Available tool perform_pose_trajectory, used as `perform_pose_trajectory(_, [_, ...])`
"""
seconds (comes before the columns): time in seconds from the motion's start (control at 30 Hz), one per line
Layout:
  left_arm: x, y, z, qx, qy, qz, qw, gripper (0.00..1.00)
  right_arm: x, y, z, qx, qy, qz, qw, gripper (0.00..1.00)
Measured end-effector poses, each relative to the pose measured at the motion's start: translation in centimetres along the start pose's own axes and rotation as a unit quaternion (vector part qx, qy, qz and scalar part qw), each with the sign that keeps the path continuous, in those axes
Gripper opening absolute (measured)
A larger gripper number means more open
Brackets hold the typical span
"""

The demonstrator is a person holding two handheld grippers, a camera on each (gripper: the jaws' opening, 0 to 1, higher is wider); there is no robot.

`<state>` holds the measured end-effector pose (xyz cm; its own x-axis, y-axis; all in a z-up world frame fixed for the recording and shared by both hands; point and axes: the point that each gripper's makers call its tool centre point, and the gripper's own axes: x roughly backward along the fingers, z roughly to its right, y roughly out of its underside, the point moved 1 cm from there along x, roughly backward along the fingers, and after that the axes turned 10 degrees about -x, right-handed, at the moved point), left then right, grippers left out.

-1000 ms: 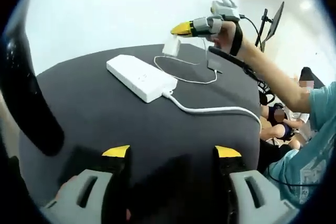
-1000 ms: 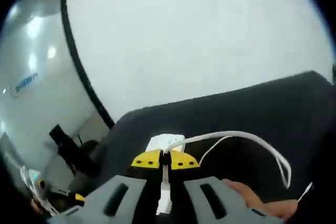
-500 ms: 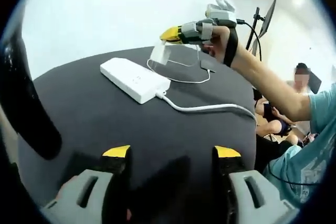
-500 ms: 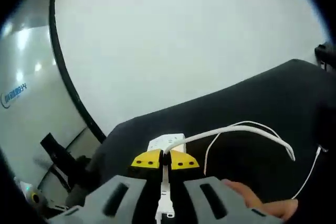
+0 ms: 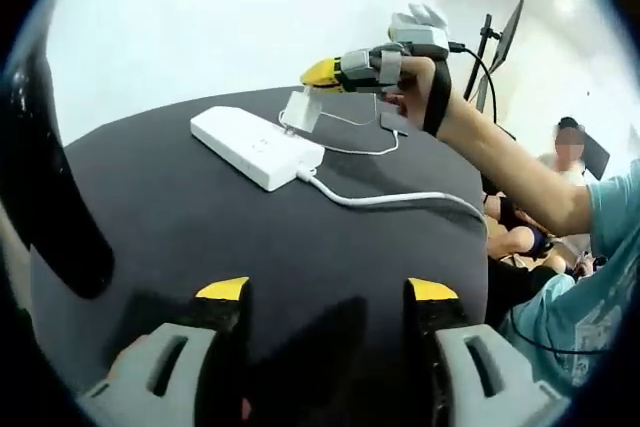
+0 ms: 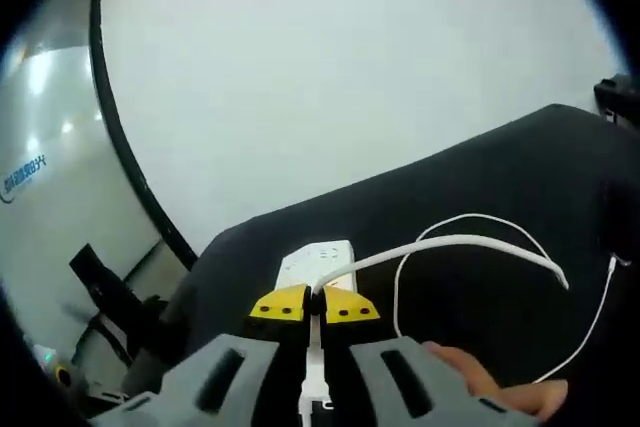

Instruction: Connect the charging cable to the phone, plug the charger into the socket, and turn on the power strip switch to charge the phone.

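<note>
Nearest us, our left gripper [image 5: 328, 292] hangs with its jaws spread wide above the dark table [image 5: 200, 247], holding nothing. Beyond lie one white power strip [image 5: 256, 145] and its one thick cord [image 5: 400, 199]. Farthest, our right gripper [image 5: 318, 74] pinches one white charger [image 5: 300, 109] just above the strip's far end, its thin cable [image 6: 590, 332] trailing; the plug's prongs are hidden.

A round table [image 5: 200, 247] with a dark cloth top stands before a pale wall [image 6: 330, 67] (a seated person [image 5: 560, 162] waits at its far side).
</note>
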<state>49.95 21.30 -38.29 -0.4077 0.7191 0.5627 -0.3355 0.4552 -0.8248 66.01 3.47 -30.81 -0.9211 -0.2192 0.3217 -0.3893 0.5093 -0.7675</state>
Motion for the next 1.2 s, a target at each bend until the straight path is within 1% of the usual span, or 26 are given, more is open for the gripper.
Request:
perform_pose_trajectory(0.17, [0.1,-0.1,-0.2,0.003,-0.002,0.003,1.0000,0.57,-0.1,0.1,-0.1,0.001,0.002,0.001,1.0000,0.02])
perform_pose_trajectory(0.27, [0.0,-0.1,-0.3,0.003,-0.001,0.002,1.0000,0.57,0.0,0.2,-0.1,0.032,0.010,0.009,0.9994,0.02])
perform_pose_trajectory(0.3, [-0.1,-0.1,-0.3,0.004,0.000,0.002,1.0000,0.57,0.0,0.2,-0.3,0.054,0.012,0.011,0.9984,0.02])
perform_pose_trajectory(0.37, [-0.2,-0.1,-0.3,0.002,0.000,0.001,1.0000,0.57,0.0,0.3,-0.7,0.083,0.013,0.014,0.9964,0.02])
perform_pose_trajectory(0.4, [-0.3,-0.1,-0.4,0.002,0.000,0.000,1.0000,0.56,0.0,0.4,-1.0,0.085,0.012,0.016,0.9962,0.02])
perform_pose_trajectory(0.43, [-0.3,-0.2,-0.3,0.002,0.001,0.000,1.0000,0.56,-0.1,0.9,-1.1,0.090,0.012,0.004,0.9959,0.02])
perform_pose_trajectory(0.47, [-0.4,-0.3,-0.2,0.003,0.002,0.001,1.0000,0.56,-0.6,0.3,-1.2,0.095,0.010,0.033,0.9949,0.02])
perform_pose_trajectory(0.5, [-0.4,-0.4,-0.2,0.003,0.002,0.002,1.0000,0.56,-0.4,0.7,-1.0,0.096,0.017,0.019,0.9951,0.02])
perform_pose_trajectory(0.57, [-0.4,-0.5,-0.1,0.003,0.002,0.003,1.0000,0.56,-0.3,0.5,-0.9,0.087,0.012,0.019,0.9959,0.02])
perform_pose_trajectory(0.6, [-0.3,-0.6,0.0,0.002,0.003,0.002,1.0000,0.56,-0.4,0.4,-1.0,0.092,0.008,0.021,0.9955,0.02])
perform_pose_trajectory(0.63, [-0.3,-0.6,0.0,0.001,0.002,0.002,1.0000,0.56,-0.4,0.3,-1.0,0.104,0.003,0.029,0.9941,0.03])
perform_pose_trajectory(0.67, [-0.2,-0.6,0.0,-0.001,0.001,0.001,1.0000,0.56,-0.5,0.1,-1.2,0.126,-0.009,0.040,0.9912,0.03])
perform_pose_trajectory(0.7, [-0.2,-0.6,0.0,-0.001,0.001,0.001,1.0000,0.56,-0.4,0.2,-1.3,0.133,-0.011,0.043,0.9901,0.03])
perform_pose_trajectory(0.77, [-0.2,-0.6,0.0,0.000,0.000,0.000,1.0000,0.56,0.0,0.4,-1.2,0.130,-0.016,0.052,0.9900,0.04])
perform_pose_trajectory(0.8, [-0.2,-0.7,0.1,0.000,0.000,0.000,1.0000,0.56,-0.5,0.2,-0.8,0.130,-0.021,0.052,0.9900,0.07])
perform_pose_trajectory(0.83, [-0.1,-0.7,0.2,-0.001,0.000,-0.001,1.0000,0.56,-0.7,0.4,-0.7,0.126,-0.025,0.048,0.9906,0.16])
perform_pose_trajectory(0.87, [-0.1,-0.7,0.2,-0.002,0.000,-0.001,1.0000,0.56,-0.7,0.7,-0.9,0.121,-0.038,0.050,0.9907,0.21])
perform_pose_trajectory(0.9, [-0.1,-0.6,0.2,-0.002,0.000,-0.003,1.0000,0.56,-0.7,1.3,-0.7,0.118,-0.045,0.048,0.9909,0.23])
perform_pose_trajectory(0.93, [-0.1,-0.6,0.3,-0.003,-0.001,-0.003,1.0000,0.56,-0.8,1.6,-0.6,0.115,-0.045,0.043,0.9913,0.20])
perform_pose_trajectory(0.97, [-0.1,-0.5,0.2,-0.003,-0.002,-0.005,1.0000,0.56,-0.7,2.4,-0.5,0.116,-0.047,0.040,0.9913,0.16])
perform_pose_trajectory(1.0, [-0.1,-0.5,0.2,-0.002,-0.002,-0.006,1.0000,0.56,-0.5,1.7,-0.3,0.126,-0.043,0.064,0.9891,0.13])
perform_pose_trajectory(1.1, [-0.2,-0.4,0.2,-0.002,-0.004,-0.007,1.0000,0.55,-0.3,1.7,-0.6,0.083,-0.069,0.068,0.9918,0.14])
perform_pose_trajectory(1.13, [-0.2,-0.4,0.2,-0.002,-0.004,-0.008,1.0000,0.55,-0.1,1.4,-0.6,0.056,-0.076,0.085,0.9918,0.14])
perform_pose_trajectory(1.17, [-0.2,-0.4,0.1,-0.002,-0.004,-0.009,1.0000,0.55,0.0,1.3,-0.3,0.047,-0.072,0.086,0.9926,0.13])
perform_pose_trajectory(1.2, [-0.2,-0.3,0.0,-0.001,-0.005,-0.010,0.9999,0.55,-0.3,1.9,0.2,0.042,-0.062,0.070,0.9947,0.11])
